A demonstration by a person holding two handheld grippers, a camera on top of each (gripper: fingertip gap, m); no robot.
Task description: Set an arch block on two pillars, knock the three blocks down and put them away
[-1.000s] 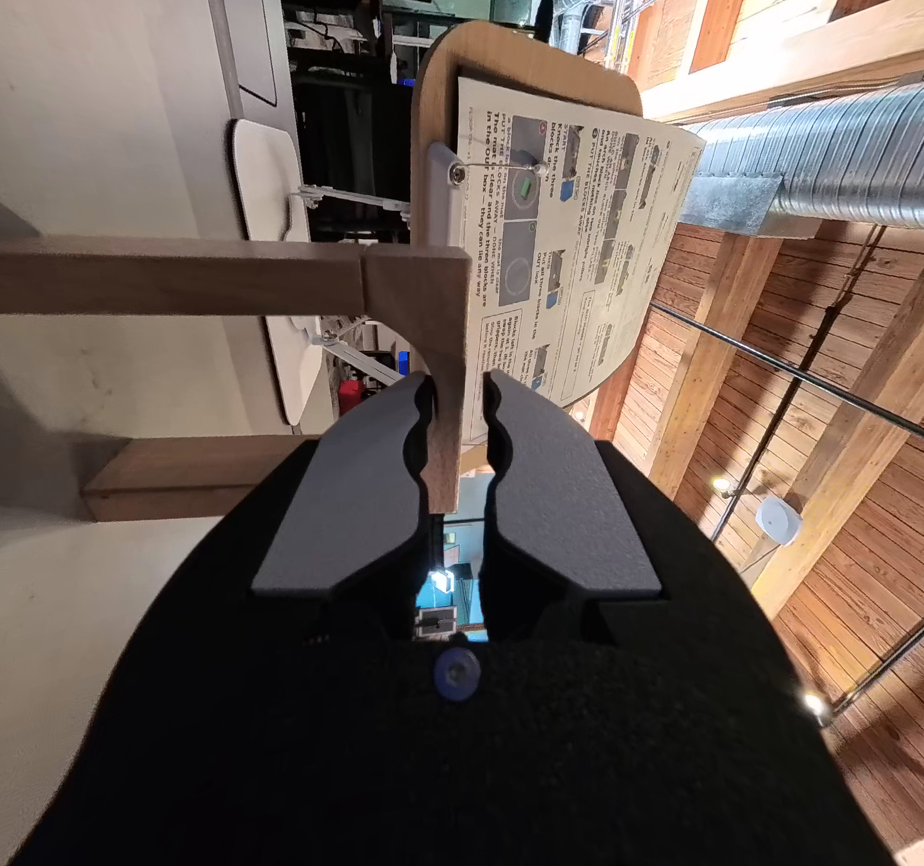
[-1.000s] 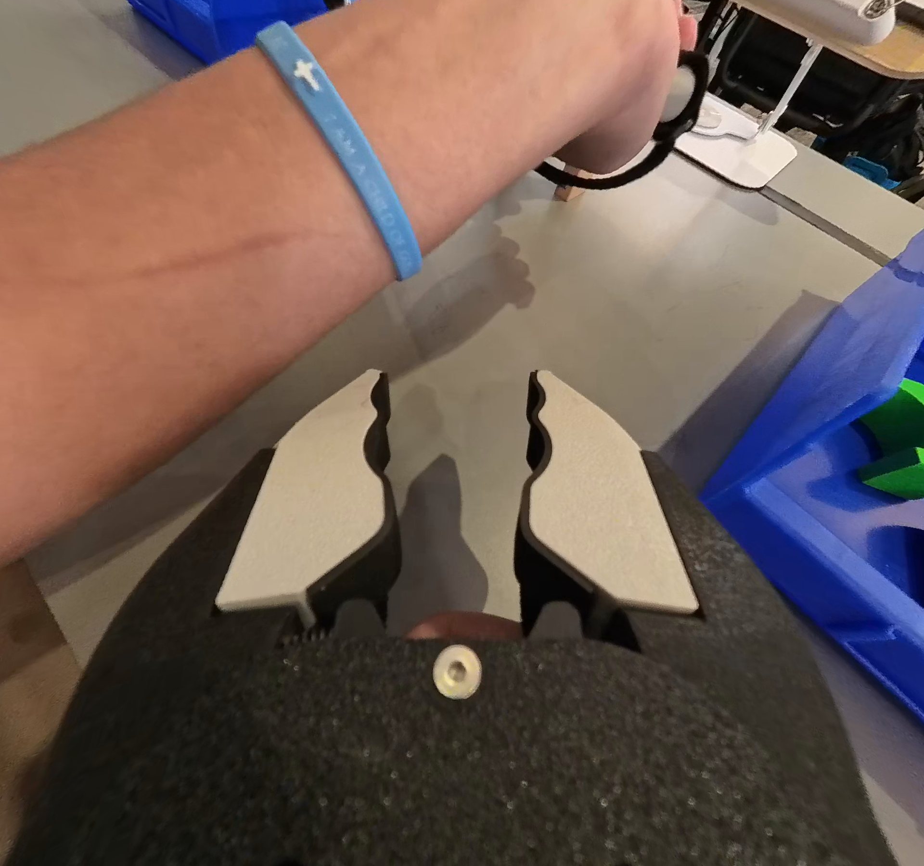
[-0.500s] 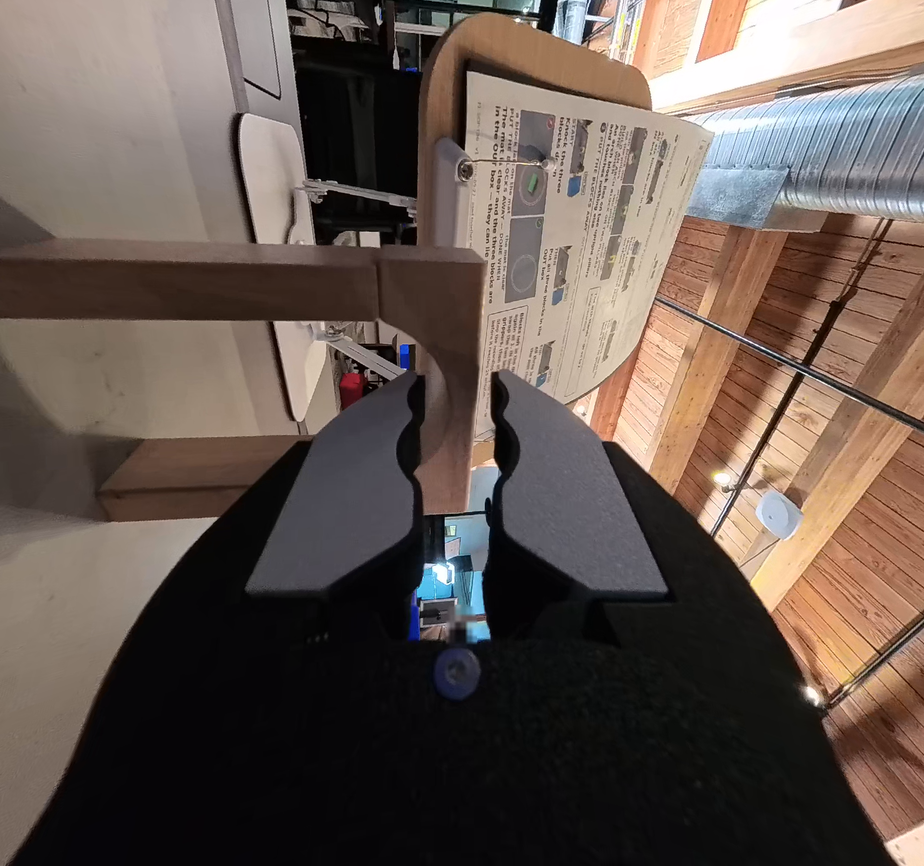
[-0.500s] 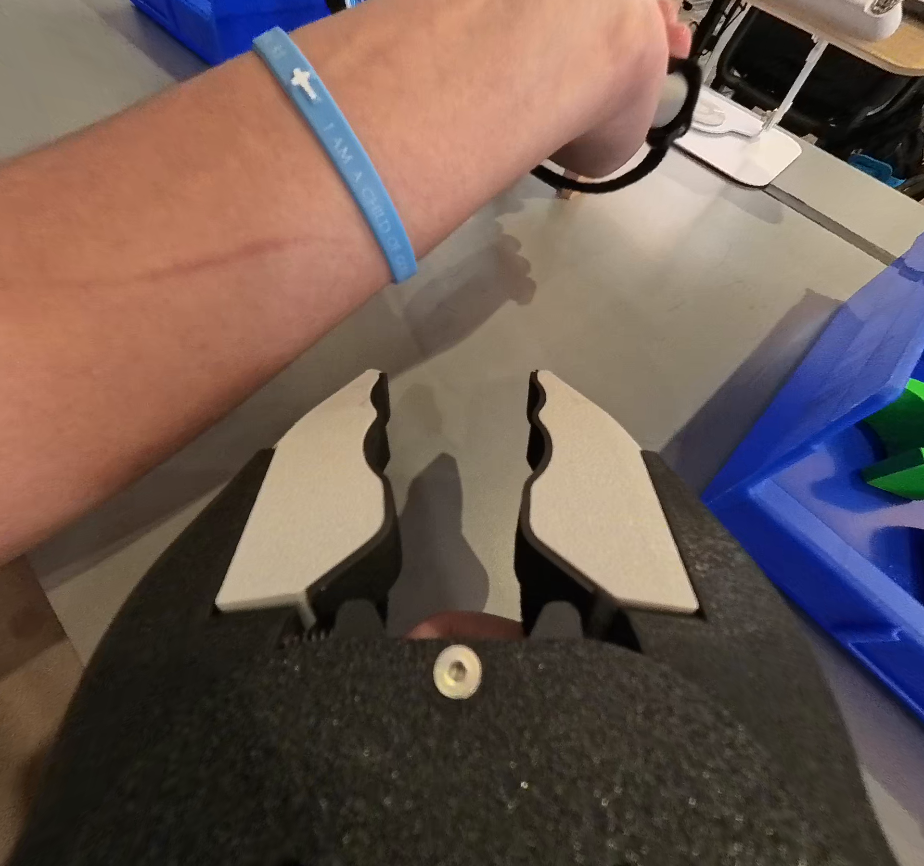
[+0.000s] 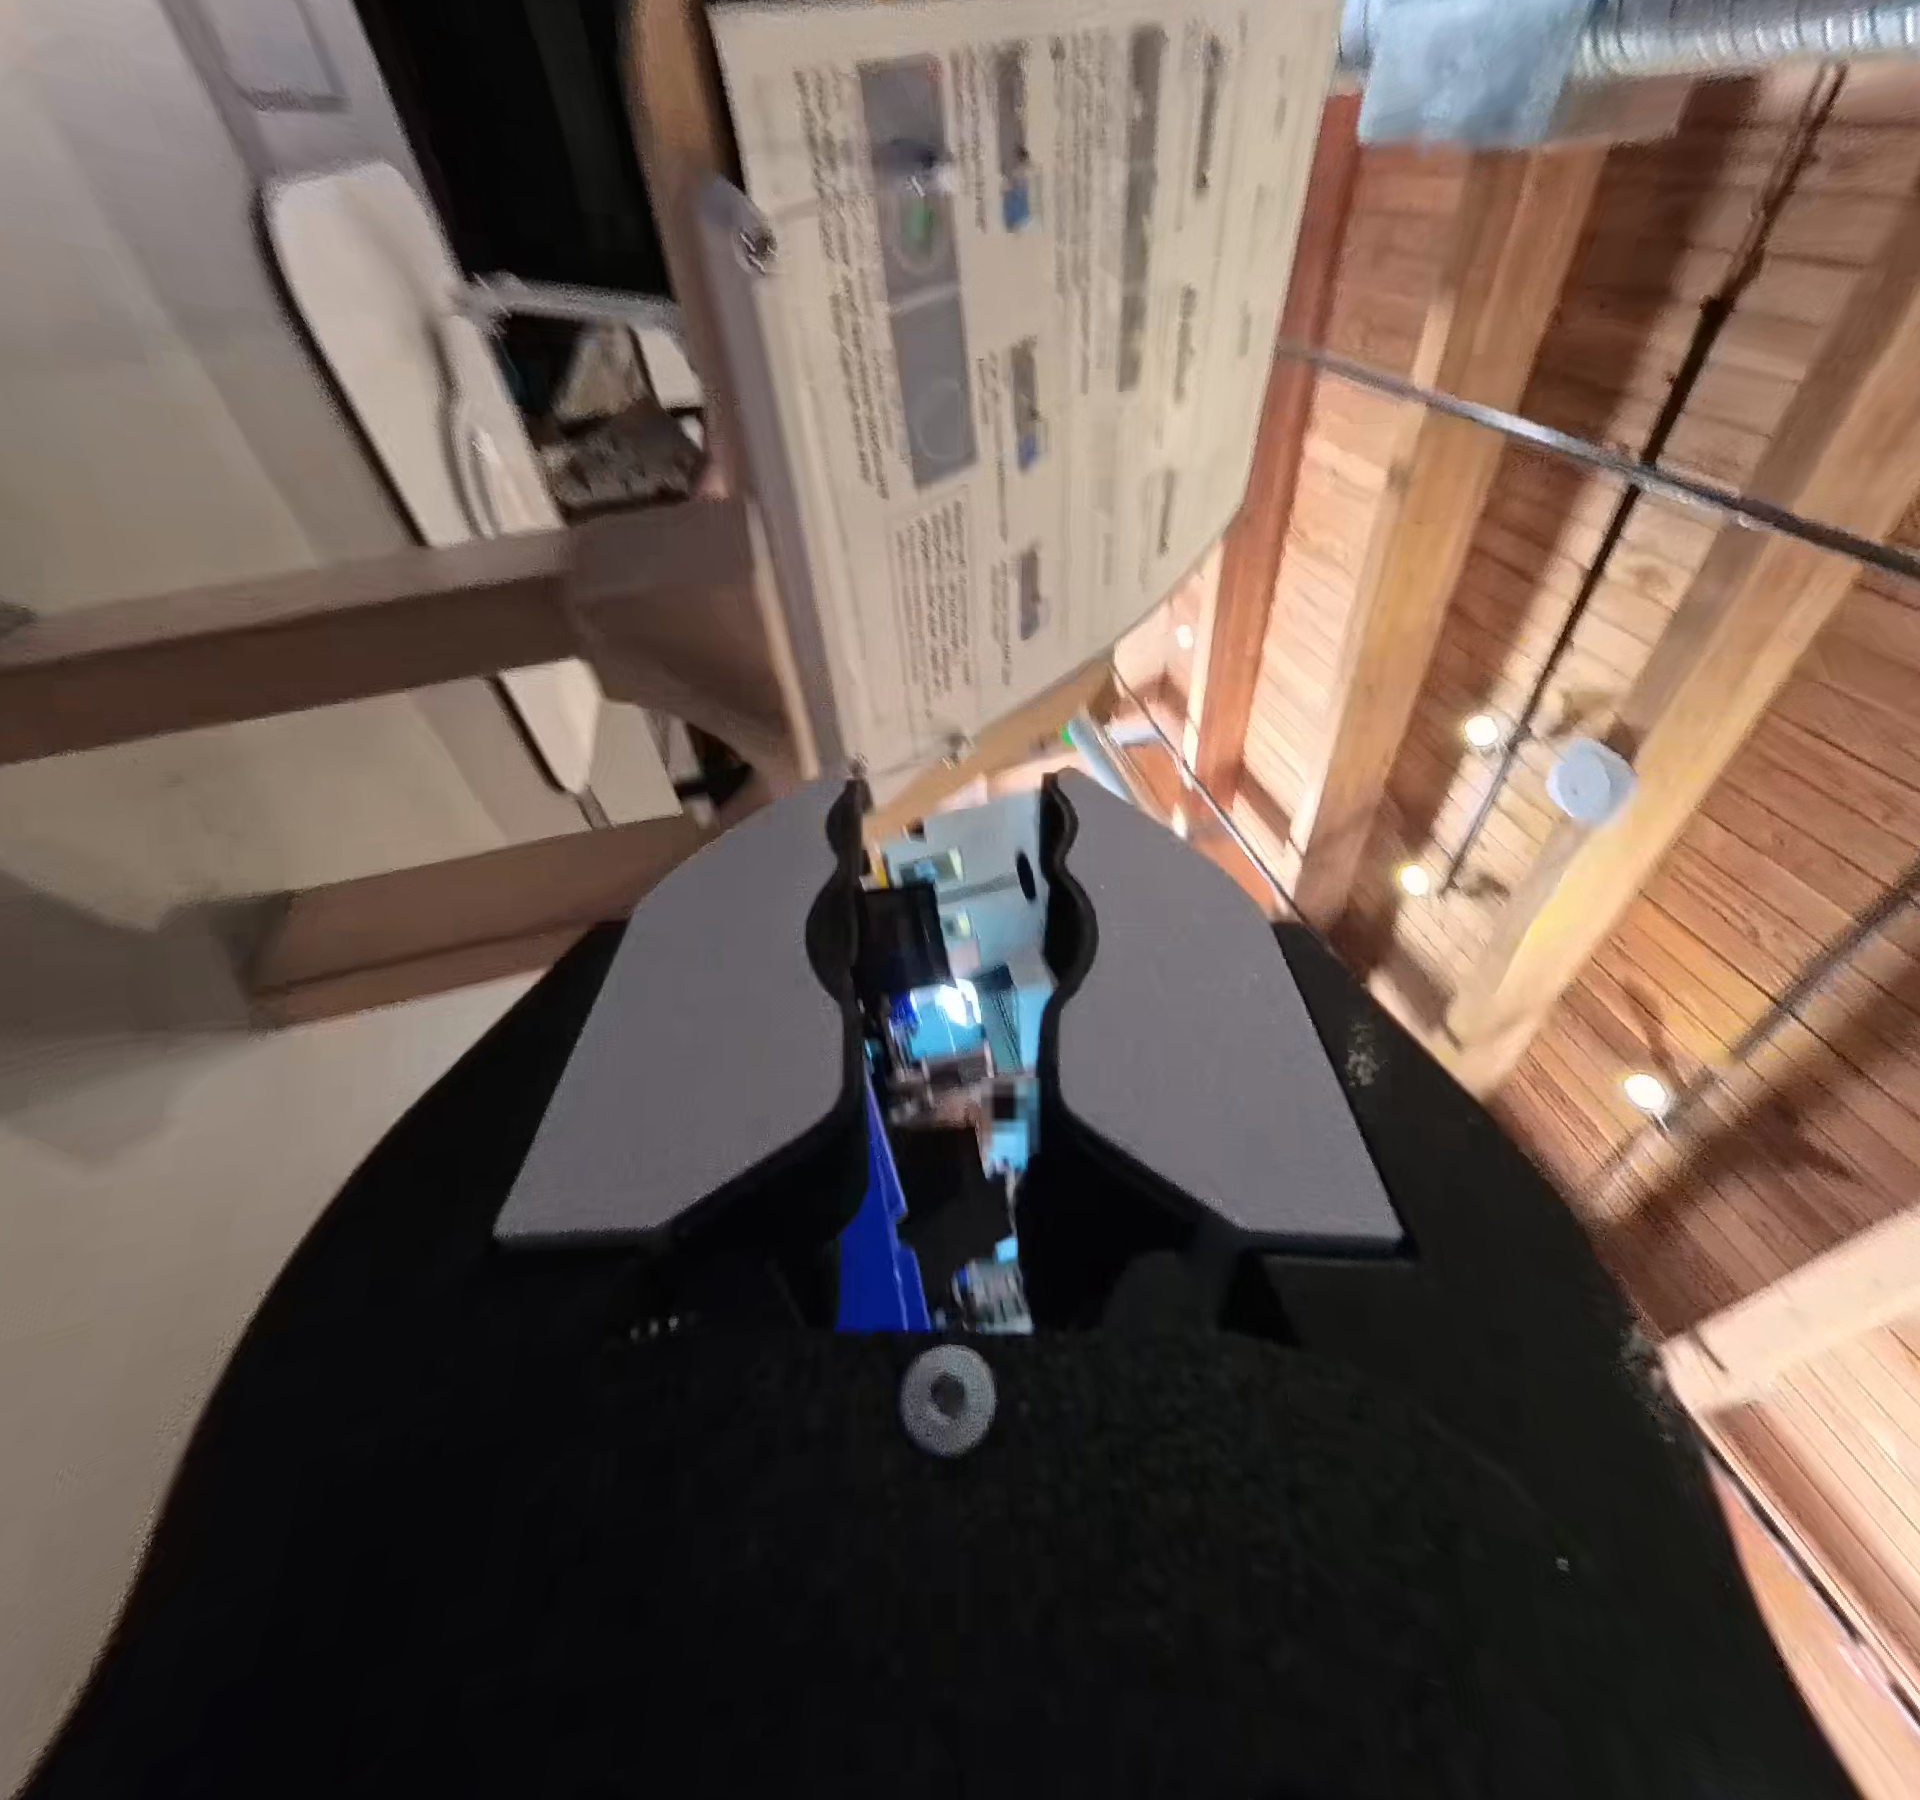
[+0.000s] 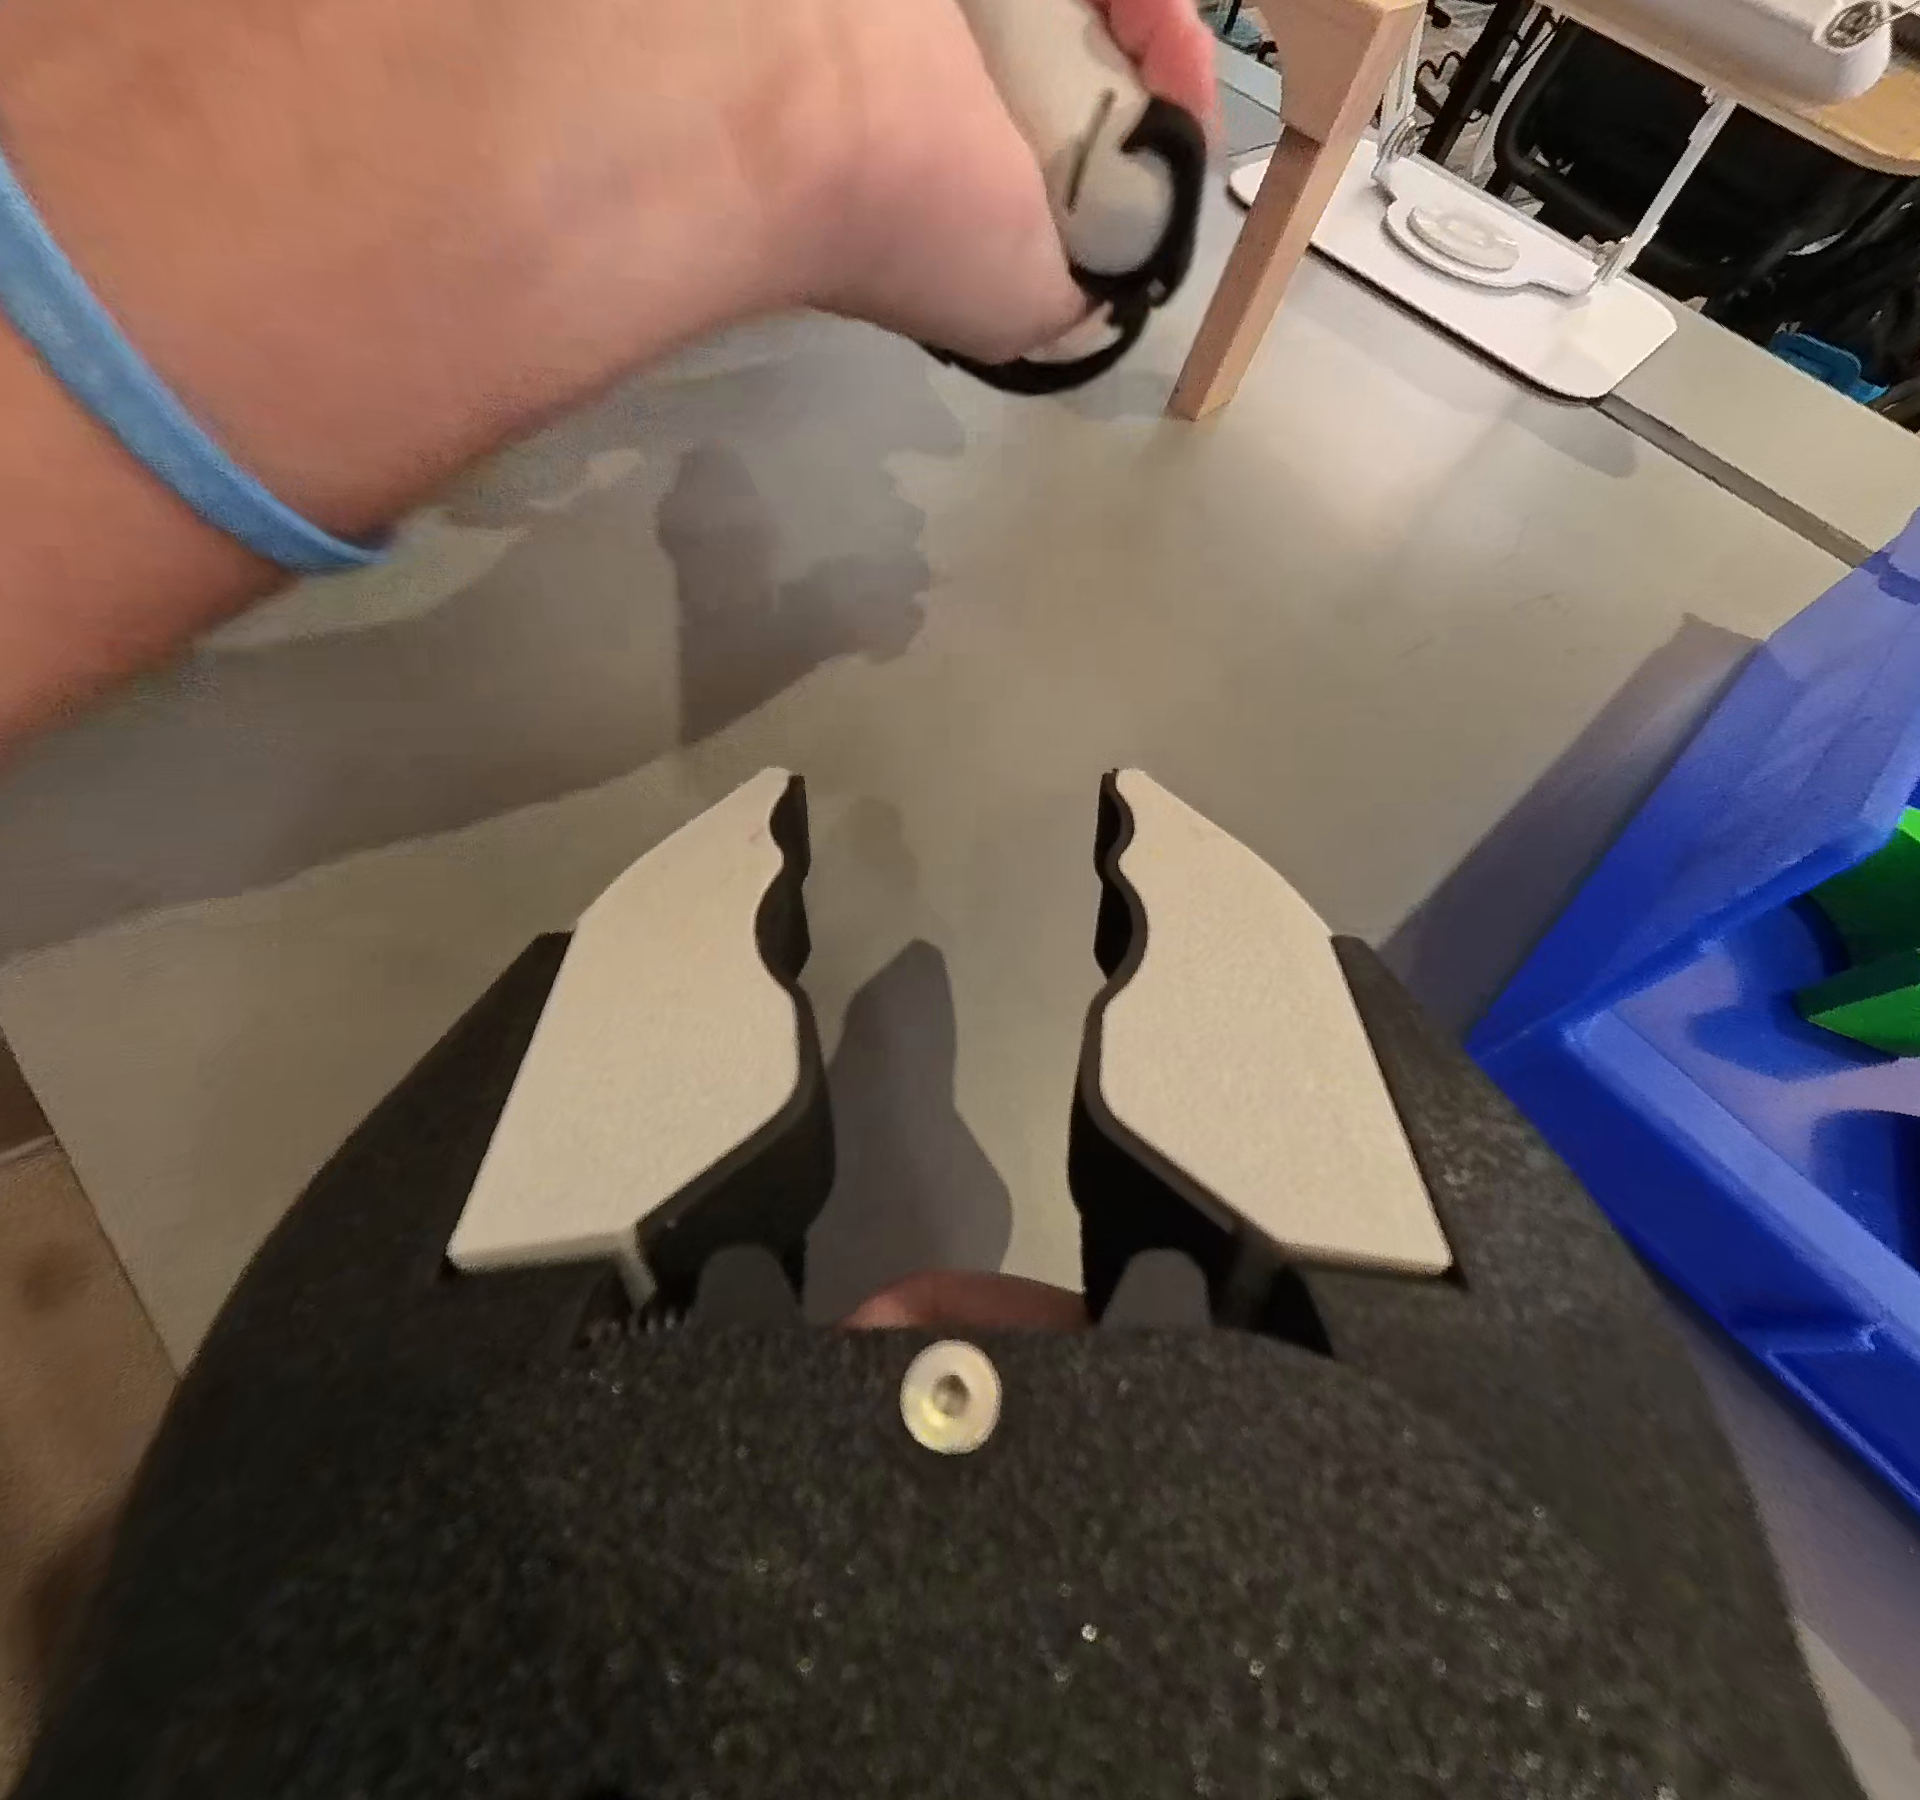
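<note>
In the left wrist view, which is rolled onto its side and blurred, the left hand-held gripper (image 5: 948,800) is seen with its dark fingers parted and nothing between them. Beyond and to the left of its tips the arch block (image 5: 665,628) is seen resting across the ends of two wooden pillars: the far pillar (image 5: 281,649) meets the arch at its end, while the near pillar (image 5: 457,903) is partly hidden behind the gripper body, so its contact with the arch probably holds but cannot be confirmed. A clipboard stand (image 5: 997,337) carrying a printed sheet is shown behind the blocks, and a wooden ceiling with a metal duct (image 5: 1621,36) fills the right side; none of the ceiling appears in the other view.

In the right wrist view, the right hand-held gripper (image 6: 951,789) is shown low over the grey desk (image 6: 1195,628), its pale fingers spread wide and empty. Across the upper left a forearm with a blue wristband (image 6: 135,420) is extended, and the hand (image 6: 790,119) is wrapped round a grey handle, wrist bent downward. Just right of that hand one upright pillar is seen with the arch end on top, standing on the desk. At the right edge a blue bin (image 6: 1683,1075) holding green blocks (image 6: 1870,961) is shown, well apart from the pillars.
</note>
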